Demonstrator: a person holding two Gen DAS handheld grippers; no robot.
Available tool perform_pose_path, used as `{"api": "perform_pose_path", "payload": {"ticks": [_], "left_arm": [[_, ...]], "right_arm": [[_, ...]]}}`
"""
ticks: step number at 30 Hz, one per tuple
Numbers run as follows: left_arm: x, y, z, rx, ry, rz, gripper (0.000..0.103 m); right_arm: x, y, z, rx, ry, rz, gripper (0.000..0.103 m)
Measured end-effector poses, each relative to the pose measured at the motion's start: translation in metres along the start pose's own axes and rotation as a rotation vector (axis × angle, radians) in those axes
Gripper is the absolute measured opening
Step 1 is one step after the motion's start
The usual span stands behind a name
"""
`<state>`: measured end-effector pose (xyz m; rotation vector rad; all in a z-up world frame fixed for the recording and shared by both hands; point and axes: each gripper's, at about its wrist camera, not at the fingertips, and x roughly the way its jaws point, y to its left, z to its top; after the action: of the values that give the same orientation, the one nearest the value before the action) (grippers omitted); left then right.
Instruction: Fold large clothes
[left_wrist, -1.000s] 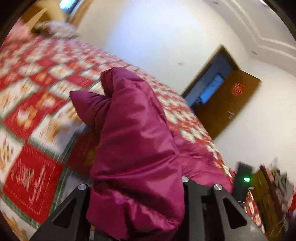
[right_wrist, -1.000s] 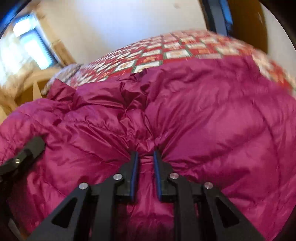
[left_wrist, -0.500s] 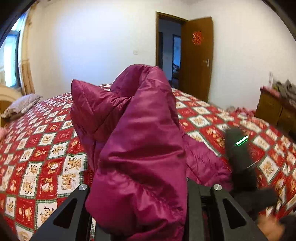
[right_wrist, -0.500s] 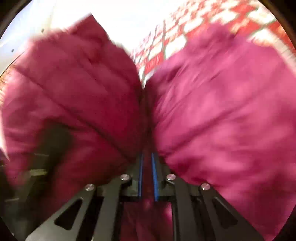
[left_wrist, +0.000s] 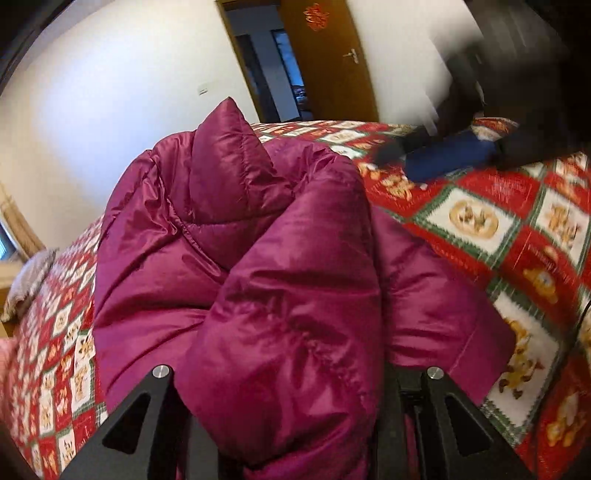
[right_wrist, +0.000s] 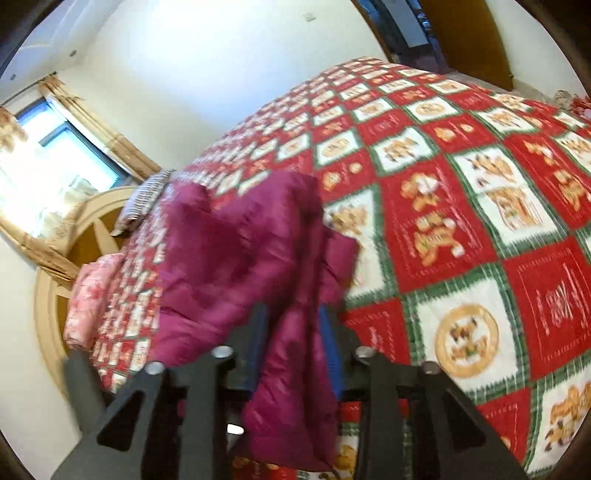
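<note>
1. My left gripper (left_wrist: 295, 424) has its jaws clamped on the magenta puffer jacket (left_wrist: 258, 258), filling the frame's centre above the quilted bed (left_wrist: 480, 229).
2. My right gripper (right_wrist: 295, 354) jaws are opening; jacket fabric hangs between them, lower centre.

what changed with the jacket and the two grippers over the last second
The right gripper, clamped on the magenta jacket a second ago, is opening, with fabric between its blue pads. The jacket has gone from filling its view to a narrower bunch. The left gripper stays shut on the jacket.
</note>
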<state>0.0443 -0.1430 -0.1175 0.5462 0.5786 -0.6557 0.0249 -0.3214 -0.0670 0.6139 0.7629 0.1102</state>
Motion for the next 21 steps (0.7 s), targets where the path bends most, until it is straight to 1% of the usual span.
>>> {"api": "perform_pose_path", "payload": {"ticks": [1, 2, 3, 4, 5, 6, 7, 8, 9, 10, 11, 12, 13, 14, 17, 19, 21], "left_arm": [[0.002, -0.004, 0.0, 0.015, -0.005, 0.004, 0.027], [0.004, -0.006, -0.001, 0.025, -0.008, 0.008, 0.027], [0.006, -0.008, -0.002, 0.039, -0.01, 0.015, 0.027], [0.007, -0.008, -0.002, 0.046, -0.008, 0.017, 0.027], [0.007, -0.007, -0.002, 0.049, -0.007, 0.016, 0.027], [0.007, -0.006, 0.002, 0.048, -0.007, 0.012, 0.027], [0.007, -0.004, 0.002, 0.046, -0.009, 0.004, 0.027], [0.006, -0.001, 0.002, 0.041, -0.013, -0.007, 0.027], [0.004, -0.002, 0.002, 0.039, -0.018, -0.013, 0.028], [0.001, -0.001, 0.001, 0.04, -0.023, -0.017, 0.031], [-0.002, 0.001, -0.001, 0.042, -0.028, -0.018, 0.033], [-0.009, 0.005, -0.004, 0.051, -0.032, -0.018, 0.034], [-0.014, 0.005, -0.006, 0.068, -0.031, -0.014, 0.037], [-0.019, 0.005, -0.008, 0.088, -0.028, -0.012, 0.04], [-0.036, 0.004, -0.012, 0.144, -0.019, 0.0, 0.043], [-0.053, -0.001, -0.023, 0.225, -0.028, 0.006, 0.043], [-0.07, -0.008, -0.037, 0.301, -0.041, 0.045, 0.051]], "right_arm": [[0.01, 0.008, 0.007, -0.006, -0.005, 0.017, 0.071], [0.014, 0.017, 0.011, -0.028, -0.008, 0.05, 0.087], [0.016, 0.021, 0.014, -0.058, 0.001, 0.071, 0.088], [0.028, 0.019, 0.021, -0.082, 0.012, 0.072, 0.087], [0.038, 0.027, 0.024, -0.128, 0.035, 0.052, 0.076], [0.05, 0.036, 0.026, -0.176, 0.061, 0.021, 0.057], [0.059, 0.04, 0.028, -0.201, 0.081, 0.0, 0.048], [0.072, 0.044, 0.03, -0.231, 0.114, -0.022, 0.032], [0.083, 0.046, 0.031, -0.259, 0.147, -0.031, 0.021], [0.087, 0.042, 0.03, -0.277, 0.167, -0.048, 0.019], [0.097, 0.042, 0.027, -0.309, 0.193, -0.109, 0.018], [0.101, 0.038, 0.025, -0.318, 0.208, -0.129, 0.016], [0.106, 0.034, 0.022, -0.311, 0.222, -0.136, 0.015], [0.106, 0.028, 0.019, -0.295, 0.225, -0.14, 0.012], [0.106, 0.011, 0.013, -0.246, 0.239, -0.151, 0.011], [0.107, 0.008, 0.007, -0.243, 0.243, -0.146, 0.011], [0.108, 0.009, 0.004, -0.256, 0.233, -0.157, 0.011]]}}
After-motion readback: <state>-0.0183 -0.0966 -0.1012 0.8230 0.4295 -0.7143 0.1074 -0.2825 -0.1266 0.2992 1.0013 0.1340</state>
